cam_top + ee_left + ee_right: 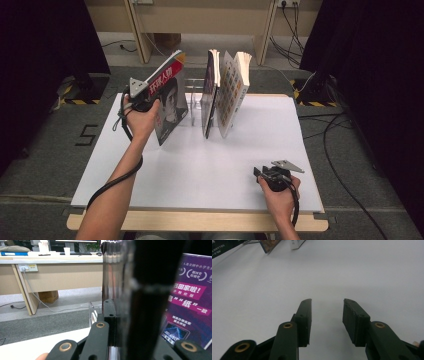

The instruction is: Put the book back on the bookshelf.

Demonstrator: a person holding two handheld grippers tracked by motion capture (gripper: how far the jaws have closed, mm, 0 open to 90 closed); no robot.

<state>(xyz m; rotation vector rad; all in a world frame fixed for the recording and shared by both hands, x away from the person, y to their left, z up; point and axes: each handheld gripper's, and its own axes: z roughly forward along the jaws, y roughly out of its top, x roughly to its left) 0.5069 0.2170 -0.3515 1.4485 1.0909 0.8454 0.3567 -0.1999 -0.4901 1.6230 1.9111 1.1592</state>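
Note:
A magazine with a red and black cover stands tilted at the back left of the white table. My left gripper is shut on its near edge. In the left gripper view the dark edge of the magazine runs up between the jaws of the left gripper, pressed against the left pad. My right gripper rests low at the front right of the table. It is open, and the right gripper has only bare table between its jaws.
A clear acrylic rack stands at the back centre. Two books stand upright just right of it: a dark one with a purple cover and a colourful one. Wooden desks and cables lie beyond the table.

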